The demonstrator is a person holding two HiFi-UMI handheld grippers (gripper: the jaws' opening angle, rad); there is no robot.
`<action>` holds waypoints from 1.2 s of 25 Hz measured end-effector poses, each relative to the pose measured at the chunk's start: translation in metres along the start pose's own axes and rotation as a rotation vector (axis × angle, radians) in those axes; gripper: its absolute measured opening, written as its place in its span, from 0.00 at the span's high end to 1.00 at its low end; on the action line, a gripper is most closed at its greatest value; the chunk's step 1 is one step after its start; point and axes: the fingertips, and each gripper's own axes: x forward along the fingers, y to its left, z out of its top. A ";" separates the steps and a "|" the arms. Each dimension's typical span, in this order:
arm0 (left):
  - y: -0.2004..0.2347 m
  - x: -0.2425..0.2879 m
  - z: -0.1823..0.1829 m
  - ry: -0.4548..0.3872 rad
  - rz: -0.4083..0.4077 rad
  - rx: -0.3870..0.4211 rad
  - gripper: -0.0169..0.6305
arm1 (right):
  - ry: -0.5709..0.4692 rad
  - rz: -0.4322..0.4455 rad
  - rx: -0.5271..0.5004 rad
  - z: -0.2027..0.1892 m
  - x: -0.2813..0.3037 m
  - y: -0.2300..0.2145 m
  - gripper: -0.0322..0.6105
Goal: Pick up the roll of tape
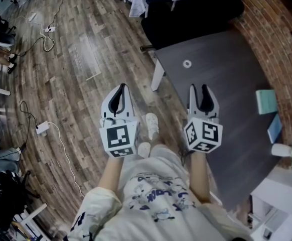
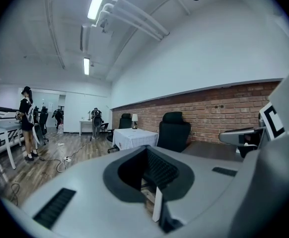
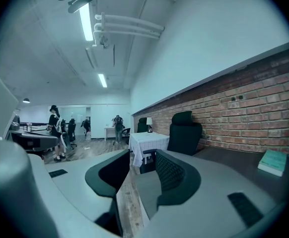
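Standing over the wood-plank floor (image 1: 86,59), I see broad open boards ahead and to my left, with cables (image 1: 45,44) and a power strip (image 1: 42,128) towards the left edge. On my right a dark table (image 1: 226,94) runs along the brick wall (image 1: 281,59), with a black chair (image 1: 186,19) at its far end. A teal book (image 1: 266,101) and a blue book (image 1: 275,128) lie on the table's wall side. The roll of tape (image 1: 187,63) lies flat near the table's far left corner, bare tabletop all round it, well ahead of my right gripper (image 1: 199,90), whose jaws stand slightly apart and hold nothing. My left gripper (image 1: 121,88) hangs over the floor, tips together and empty.
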 end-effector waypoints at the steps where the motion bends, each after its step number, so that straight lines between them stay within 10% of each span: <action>1: 0.003 -0.007 -0.003 0.015 0.012 0.003 0.97 | 0.015 0.011 0.006 -0.005 -0.002 0.004 0.72; 30: -0.020 -0.081 -0.035 0.218 -0.052 0.003 0.97 | 0.283 -0.020 -0.013 -0.056 -0.075 0.011 0.63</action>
